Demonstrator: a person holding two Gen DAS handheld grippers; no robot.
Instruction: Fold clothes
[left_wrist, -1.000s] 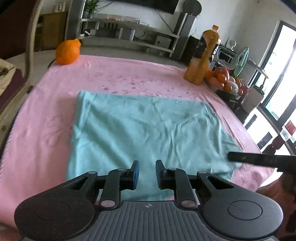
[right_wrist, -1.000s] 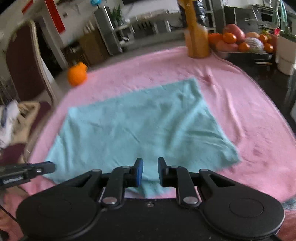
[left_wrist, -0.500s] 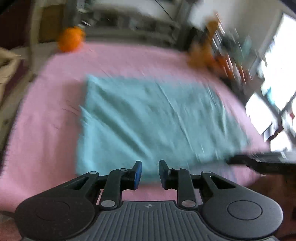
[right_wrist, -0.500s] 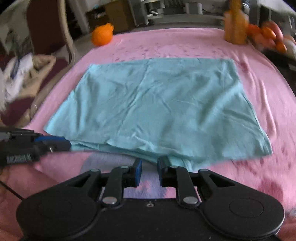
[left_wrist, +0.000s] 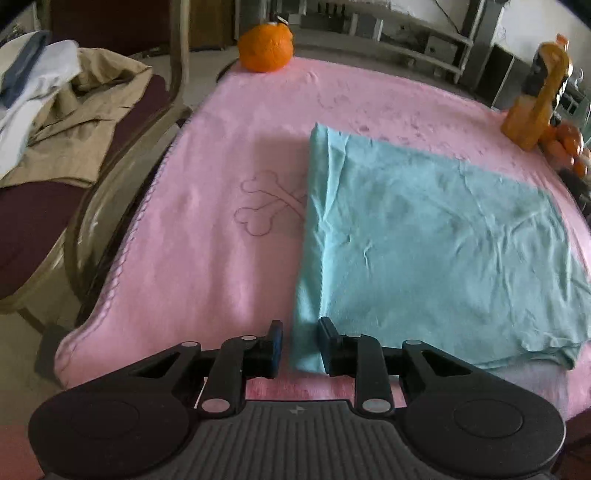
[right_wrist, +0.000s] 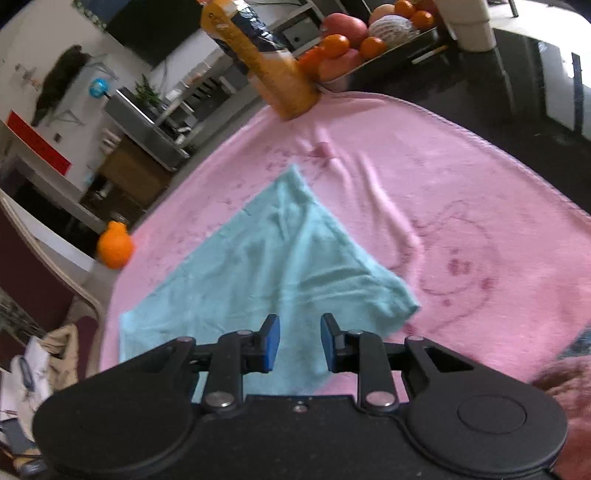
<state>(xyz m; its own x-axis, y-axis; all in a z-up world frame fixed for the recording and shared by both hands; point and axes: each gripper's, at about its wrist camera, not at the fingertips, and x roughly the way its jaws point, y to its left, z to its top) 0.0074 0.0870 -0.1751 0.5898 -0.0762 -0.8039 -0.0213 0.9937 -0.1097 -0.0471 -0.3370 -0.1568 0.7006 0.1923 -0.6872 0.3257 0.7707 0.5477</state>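
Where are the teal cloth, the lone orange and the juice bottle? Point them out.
teal cloth (left_wrist: 436, 243), left wrist view, middle of its top layer.
lone orange (left_wrist: 265, 48), left wrist view, centre of the fruit's front.
juice bottle (right_wrist: 273, 70), right wrist view, orange lower body.

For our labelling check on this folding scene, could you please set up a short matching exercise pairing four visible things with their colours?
Things:
1. garment laid flat for folding
2. blanket covering the table
3. loose fruit at the blanket's far edge
4. seat cushion of the chair beside the table

Colours:
A. orange
B. dark maroon
C. teal
D. pink

Pairs: 1-C, 2-D, 3-A, 4-B
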